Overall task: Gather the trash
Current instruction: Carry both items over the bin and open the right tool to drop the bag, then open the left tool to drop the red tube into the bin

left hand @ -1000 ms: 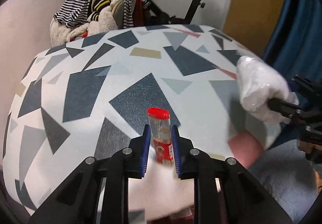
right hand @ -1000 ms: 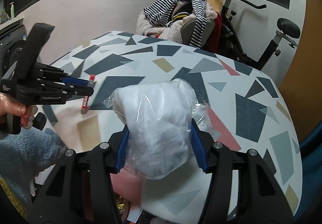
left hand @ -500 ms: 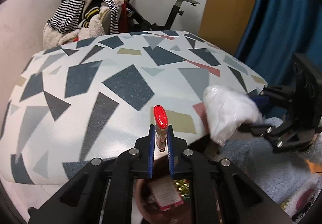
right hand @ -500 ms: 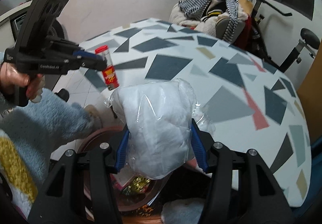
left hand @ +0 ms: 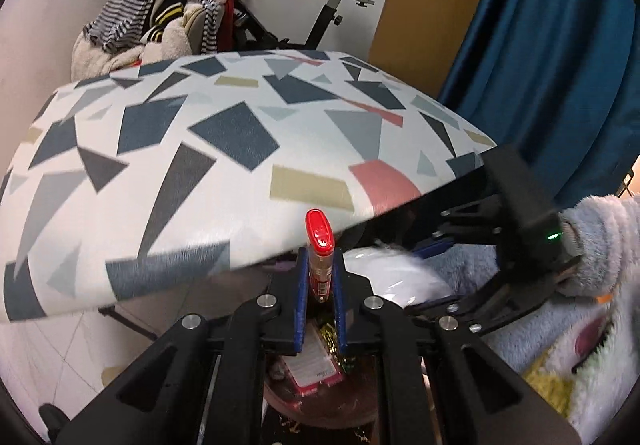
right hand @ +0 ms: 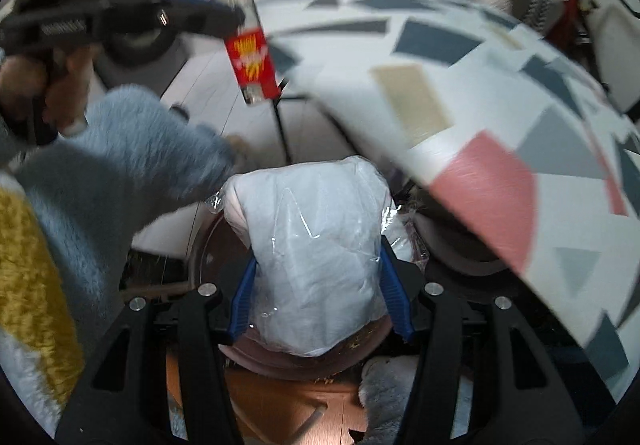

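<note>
My left gripper (left hand: 320, 281) is shut on a clear plastic tube with a red cap (left hand: 319, 253), held upright just off the table's front edge, above a brown bin (left hand: 320, 401) that holds wrappers. The tube also shows in the right wrist view (right hand: 248, 41). My right gripper (right hand: 320, 277) is shut on a white wad wrapped in clear plastic (right hand: 316, 245), held low over the bin's rim (right hand: 272, 357) below the table edge. In the left wrist view the wad (left hand: 392, 277) sits right of my left gripper.
A round table with a patterned cloth (left hand: 224, 141) hangs over the bin. An exercise bike (left hand: 332, 9) and a chair piled with clothes (left hand: 160, 25) stand behind it. A blue curtain (left hand: 540, 45) is at the right. Fluffy sleeves (right hand: 120, 165) crowd the near side.
Both grippers have moved off the tabletop, back and down below its front edge, over the bin. Each still holds its item.
</note>
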